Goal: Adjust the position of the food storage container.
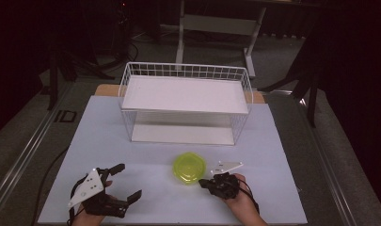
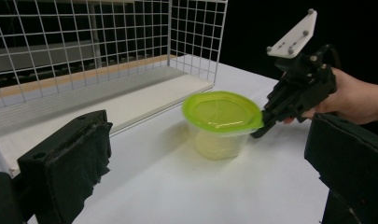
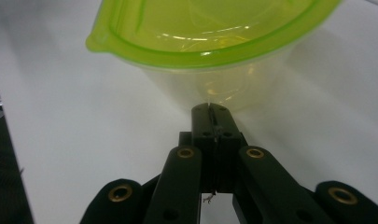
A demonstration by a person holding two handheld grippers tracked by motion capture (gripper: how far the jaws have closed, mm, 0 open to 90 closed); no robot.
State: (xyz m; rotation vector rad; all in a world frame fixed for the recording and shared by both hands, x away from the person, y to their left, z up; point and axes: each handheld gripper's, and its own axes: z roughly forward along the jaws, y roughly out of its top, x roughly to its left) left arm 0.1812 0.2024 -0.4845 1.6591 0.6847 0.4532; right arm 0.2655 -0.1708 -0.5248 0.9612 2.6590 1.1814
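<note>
The right tongs (image 1: pixel 203 182), jaws pressed together, touch the upright lidded tub (image 1: pixel 189 167). The left tongs (image 1: pixel 127 181) gape at the near left, palm-up hand (image 1: pixel 91 214) low on the table (image 1: pixel 273 155).

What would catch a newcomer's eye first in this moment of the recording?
The lime-green lidded container stands out on the white table, just in front of the white wire shelf rack. The right gripper is closed, its tips right at the container's rim, though whether it touches is unclear, while the left gripper rests wide open off to the left.
</note>
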